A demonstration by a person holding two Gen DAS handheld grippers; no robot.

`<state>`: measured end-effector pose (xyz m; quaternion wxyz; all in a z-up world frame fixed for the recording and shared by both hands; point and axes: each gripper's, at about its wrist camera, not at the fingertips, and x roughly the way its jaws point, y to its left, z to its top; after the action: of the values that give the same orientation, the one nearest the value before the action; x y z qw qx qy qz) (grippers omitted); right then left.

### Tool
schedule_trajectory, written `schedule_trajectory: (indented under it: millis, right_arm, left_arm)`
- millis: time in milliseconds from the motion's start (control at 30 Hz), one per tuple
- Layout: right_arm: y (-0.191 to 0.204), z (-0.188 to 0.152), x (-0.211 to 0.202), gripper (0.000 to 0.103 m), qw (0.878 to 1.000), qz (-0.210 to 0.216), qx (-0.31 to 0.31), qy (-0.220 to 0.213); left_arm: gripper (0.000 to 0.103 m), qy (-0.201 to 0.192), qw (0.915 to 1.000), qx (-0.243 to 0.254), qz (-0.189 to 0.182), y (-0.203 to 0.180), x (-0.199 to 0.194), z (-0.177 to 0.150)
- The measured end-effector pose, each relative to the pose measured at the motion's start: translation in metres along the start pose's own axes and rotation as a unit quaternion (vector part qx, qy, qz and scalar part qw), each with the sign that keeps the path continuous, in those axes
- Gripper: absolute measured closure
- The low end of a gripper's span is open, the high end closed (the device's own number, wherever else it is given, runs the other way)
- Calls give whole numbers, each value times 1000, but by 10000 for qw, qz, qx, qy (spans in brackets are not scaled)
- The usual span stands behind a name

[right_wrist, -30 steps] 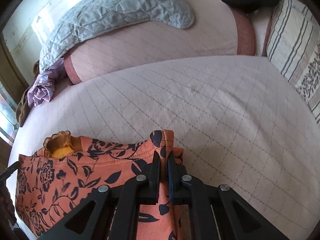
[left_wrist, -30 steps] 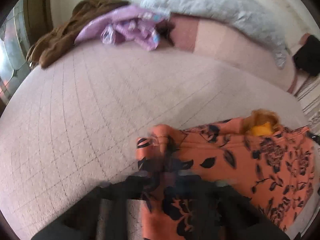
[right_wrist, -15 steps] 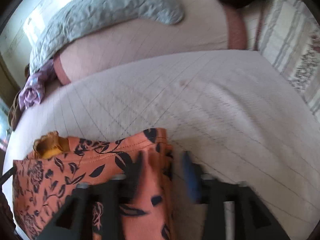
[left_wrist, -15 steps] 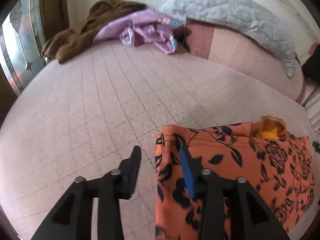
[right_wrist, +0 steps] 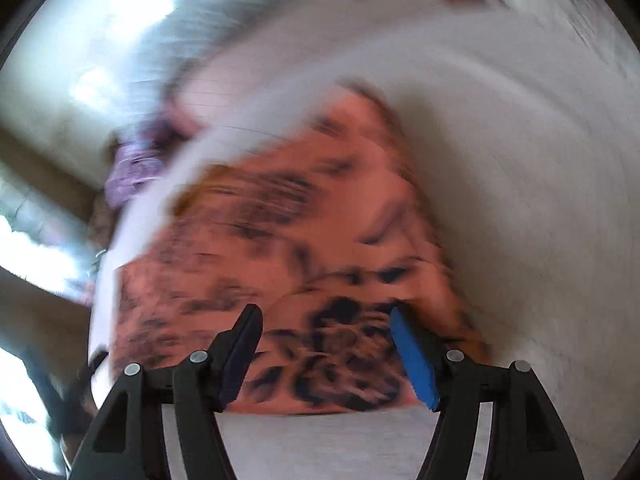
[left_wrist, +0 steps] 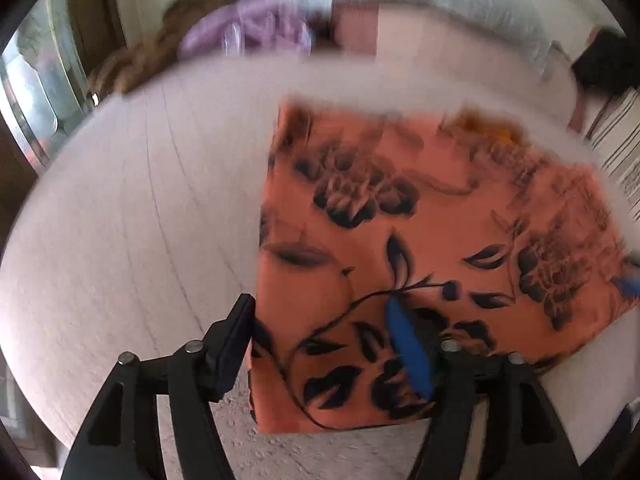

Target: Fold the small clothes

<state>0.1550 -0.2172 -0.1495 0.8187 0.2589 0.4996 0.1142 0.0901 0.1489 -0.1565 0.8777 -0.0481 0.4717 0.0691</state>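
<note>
An orange garment with a dark floral print (left_wrist: 432, 240) lies folded flat on the pale quilted bed (left_wrist: 132, 208); a yellow-orange frill shows at its far edge. My left gripper (left_wrist: 320, 344) is open and empty, hovering over the garment's near left corner. The right wrist view is heavily blurred; there the garment (right_wrist: 288, 248) lies below my right gripper (right_wrist: 326, 352), which is open and empty over its near edge.
A purple garment (left_wrist: 248, 32) and a brown one (left_wrist: 136, 64) lie heaped at the far left of the bed. A grey quilt (left_wrist: 460, 4) drapes over a pink bolster at the back. A striped pillow (left_wrist: 620, 148) is at right.
Both grippers have let go of the garment and opened. They have pulled back and up, so the folded garment now lies free beneath them. Both views are in motion.
</note>
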Motion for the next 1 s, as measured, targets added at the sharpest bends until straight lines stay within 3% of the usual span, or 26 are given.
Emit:
schedule_trajectory:
  millis: [100,167,233,433,667,700,733,767,800,900,1000]
  right_arm:
    - [5,-9,-37,35,9988,5,72,-485]
    - [8,-20,-60,28,9973,165,-5,-716]
    - [2,-35,-72,26,9965,305,160,-760]
    - [-34,-72,-39,26,9873,702,1390,-323]
    - [-44,-51,-22,27,9725,926,2040,-638]
    - [-46,-48,-19,30,9708,872,2123,-697]
    - [-47,-44,-16,48,9697,827,2177,-740]
    - [-47,-40,-11,83,9711,754,2159,-689]
    - [-49,-36,-7,90,9725,705,2146,-567]
    - [-41,-31,-7,93,9794,434,1889,-565]
    - [-11,-38,-49,94,9863,164,1157,-1168]
  left_arm:
    - [32,-382,9984,-424,63,10,-30,4]
    - [31,-705,9963,-498,-16,10,-48,3]
    - [31,-726,9963,-447,-77,6,-54,2]
    - [31,-596,9968,-476,-227,-12,-60,-13]
    - [31,-524,9976,-219,-407,-52,-51,-11]
    - [31,-497,9978,-138,-418,-60,-47,-10]
    - [31,-468,9979,-72,-439,-66,-43,-9]
    - [31,-422,9981,-4,-450,-72,-40,-8]
    - [31,-374,9983,57,-439,-79,-36,-7]
    - [31,-430,9977,168,-494,-90,-40,-3]
    - [31,-851,9946,243,-534,-96,-56,1]
